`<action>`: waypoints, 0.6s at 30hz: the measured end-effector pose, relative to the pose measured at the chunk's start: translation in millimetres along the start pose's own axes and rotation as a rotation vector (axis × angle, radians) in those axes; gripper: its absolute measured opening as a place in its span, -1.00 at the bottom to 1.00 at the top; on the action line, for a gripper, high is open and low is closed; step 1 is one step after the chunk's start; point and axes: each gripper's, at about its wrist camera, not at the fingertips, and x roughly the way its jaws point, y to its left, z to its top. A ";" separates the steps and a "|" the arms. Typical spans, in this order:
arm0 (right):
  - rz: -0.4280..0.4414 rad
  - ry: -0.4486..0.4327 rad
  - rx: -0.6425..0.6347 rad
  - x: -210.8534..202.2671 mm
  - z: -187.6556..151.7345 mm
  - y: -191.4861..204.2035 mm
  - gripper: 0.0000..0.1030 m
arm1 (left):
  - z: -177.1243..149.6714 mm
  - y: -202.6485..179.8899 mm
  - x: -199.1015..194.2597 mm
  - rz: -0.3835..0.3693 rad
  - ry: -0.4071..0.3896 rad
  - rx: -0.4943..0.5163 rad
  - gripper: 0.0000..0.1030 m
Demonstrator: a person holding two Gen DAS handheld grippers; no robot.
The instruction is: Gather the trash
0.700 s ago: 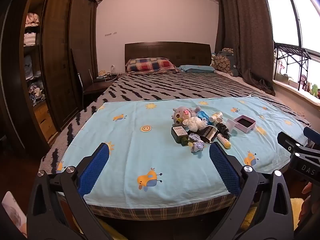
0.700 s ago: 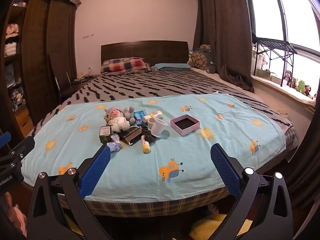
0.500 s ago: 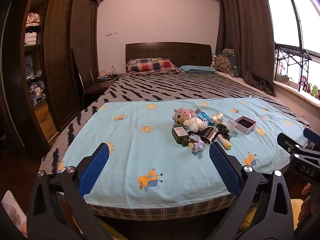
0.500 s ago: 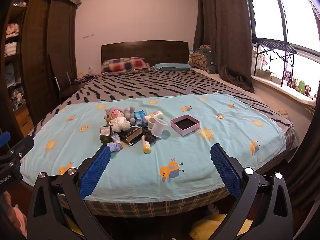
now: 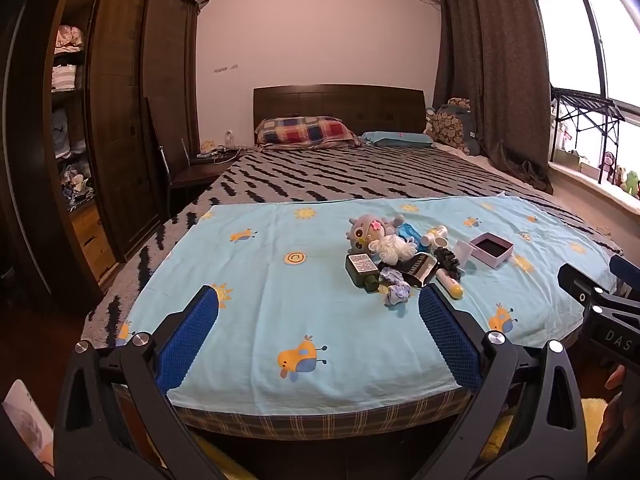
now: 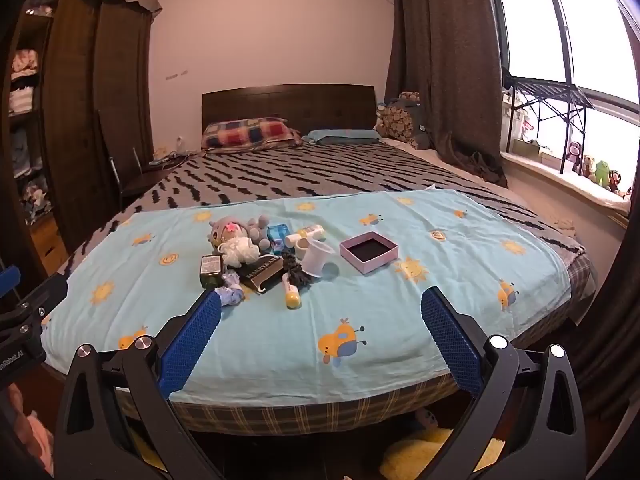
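Bedroom setup, pretty dim, with a big bed (image 5: 360, 184) wearing a black-and-grey zigzag cover and a light blue sheet (image 5: 280, 312) with little suns and birds spread over the foot end. Dark wardrobe (image 5: 120, 140) on the left, brown curtains (image 6: 440, 80) and a bright window (image 6: 560, 40) on the right, checked pillow (image 5: 306, 130) up by the headboard.

All the clutter sits in one clump on the blue sheet. You've got a grey plush toy (image 5: 366, 230) with a white puffball (image 5: 390, 248) against it, a dark green bottle (image 5: 362, 268) lying flat, a black box with lettering (image 5: 420, 270), a black scrunchie (image 5: 448, 260), a yellow-capped tube (image 5: 450, 286), a white cup (image 6: 316, 258) tipped on its side, and an open pink box (image 6: 368, 252) a bit off to the right of the clump. The actual trash looks like two crumpled paper wads (image 5: 396, 290), bluish-white, at the near edge of the clump, touching the bottle and the black box.

Left gripper (image 5: 318, 334) is spread wide with nothing between its blue pads, hanging over the near edge of the bed, tilted down a bit. Right gripper (image 6: 320, 336) is the same deal, jaws wide apart and empty. Both are short of the clutter, not touching anything.
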 end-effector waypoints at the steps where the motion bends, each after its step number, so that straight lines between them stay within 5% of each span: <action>1: -0.001 0.000 0.000 0.0 0.0 0.1 0.94 | 0.2 0.5 -0.4 0.002 -0.001 0.000 0.84; 18: -0.003 -0.005 0.006 -3.1 0.6 -3.0 0.94 | 2.0 1.5 -3.0 0.011 -0.003 -0.001 0.85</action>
